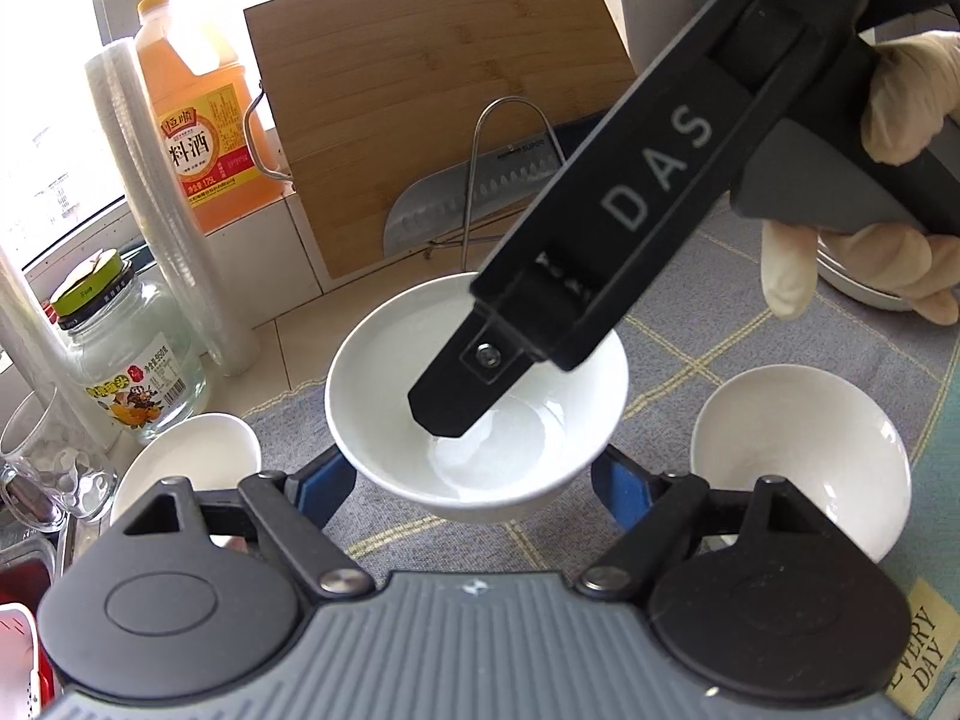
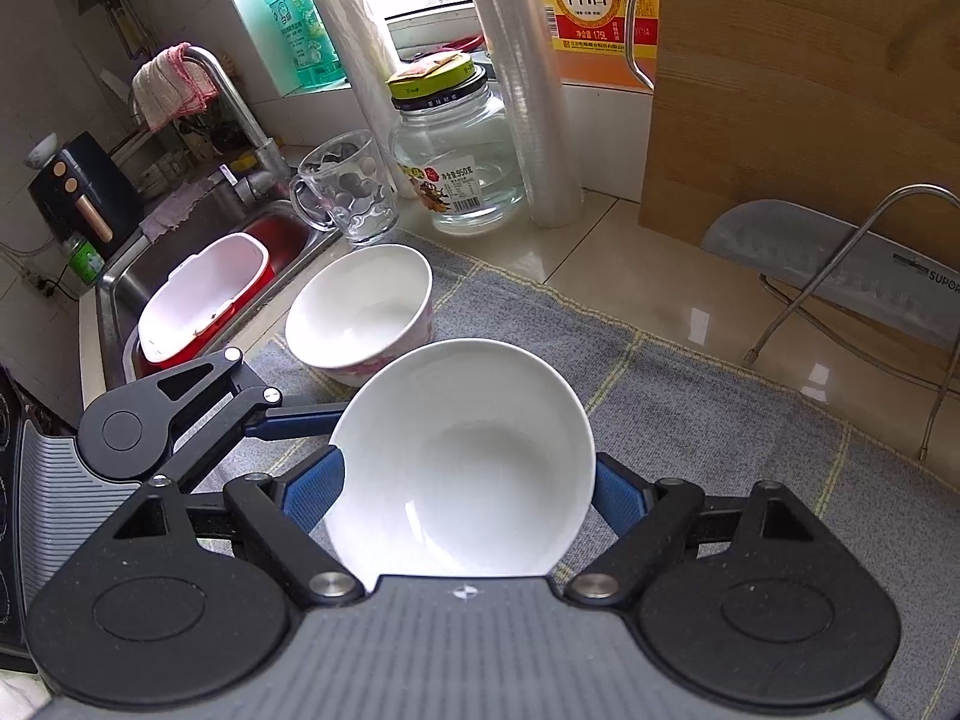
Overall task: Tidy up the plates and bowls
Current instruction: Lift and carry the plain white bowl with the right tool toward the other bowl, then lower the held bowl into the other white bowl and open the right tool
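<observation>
In the left wrist view my left gripper (image 1: 474, 480) stands with its blue fingers (image 1: 321, 483) on either side of a white bowl (image 1: 480, 414) on the grey checked cloth (image 1: 690, 324). The right gripper's black finger (image 1: 462, 384) reaches down into that bowl from the upper right. Two more white bowls sit at left (image 1: 192, 456) and right (image 1: 804, 450). In the right wrist view my right gripper (image 2: 468, 492) flanks the same white bowl (image 2: 468, 468); I cannot tell if its fingers press it. A patterned bowl (image 2: 360, 312) stands behind.
A wooden cutting board (image 1: 438, 90), a cleaver (image 1: 474, 198) on a wire rack, a cooking wine bottle (image 1: 204, 120), a glass jar (image 1: 126, 348), stacked plastic cups (image 1: 156, 180) and a glass mug (image 2: 348, 186) line the back. A sink (image 2: 198, 276) holds a red-white tub.
</observation>
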Demonstrator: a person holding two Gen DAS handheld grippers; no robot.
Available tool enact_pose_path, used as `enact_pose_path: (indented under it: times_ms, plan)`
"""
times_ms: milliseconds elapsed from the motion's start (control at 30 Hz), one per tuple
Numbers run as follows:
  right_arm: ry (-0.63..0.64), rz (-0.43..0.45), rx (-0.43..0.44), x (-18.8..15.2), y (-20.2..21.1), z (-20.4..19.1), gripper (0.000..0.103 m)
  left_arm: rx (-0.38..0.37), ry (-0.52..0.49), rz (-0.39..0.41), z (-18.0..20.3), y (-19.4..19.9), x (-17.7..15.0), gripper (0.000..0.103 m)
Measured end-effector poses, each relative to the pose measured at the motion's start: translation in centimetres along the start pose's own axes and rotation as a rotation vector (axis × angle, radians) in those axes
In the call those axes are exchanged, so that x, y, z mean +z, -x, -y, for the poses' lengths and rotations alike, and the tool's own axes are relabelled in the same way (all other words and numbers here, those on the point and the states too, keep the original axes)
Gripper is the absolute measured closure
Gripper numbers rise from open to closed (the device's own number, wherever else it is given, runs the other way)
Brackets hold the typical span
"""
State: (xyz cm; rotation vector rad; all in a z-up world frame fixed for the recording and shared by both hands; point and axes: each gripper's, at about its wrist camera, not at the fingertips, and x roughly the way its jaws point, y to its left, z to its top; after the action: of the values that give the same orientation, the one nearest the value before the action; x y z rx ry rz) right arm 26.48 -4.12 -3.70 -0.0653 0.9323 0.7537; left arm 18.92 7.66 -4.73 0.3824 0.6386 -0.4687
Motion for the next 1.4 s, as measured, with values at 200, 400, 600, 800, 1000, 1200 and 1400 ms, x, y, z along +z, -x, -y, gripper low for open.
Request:
enact_pose_path:
  times_ms: [200, 400, 600, 800, 1000, 1200, 1400]
  plan:
    - [0.007, 0.023, -0.003, -1.3, 2.4, -1.2, 0.012, -0.011, -0.012, 0.005, 1.1, 1.6, 0.1, 0.018]
    - [0.008, 0.040, -0.015, -2.8, 4.2, -2.0, 0.012, -0.028, -0.016, 0.015, 2.3, 3.2, 0.0, 0.018]
    - [-0.004, 0.058, -0.028, -4.4, 5.9, -2.5, 0.012, -0.048, -0.030, 0.030, 3.7, 4.4, 0.0, 0.018]
    - [-0.027, 0.067, -0.058, -6.2, 7.4, -2.7, 0.012, -0.082, -0.045, 0.041, 5.4, 5.1, 0.0, 0.018]
    - [-0.051, 0.068, -0.083, -8.2, 8.9, -2.6, 0.012, -0.121, -0.064, 0.038, 7.0, 5.2, 0.0, 0.018]
    - [-0.081, 0.053, -0.103, -9.9, 9.7, -2.0, 0.012, -0.159, -0.071, 0.018, 8.3, 4.6, -0.2, 0.018]
    - [-0.121, 0.034, -0.106, -11.1, 9.3, -1.0, 0.012, -0.182, -0.069, -0.012, 9.0, 3.8, -0.5, 0.018]
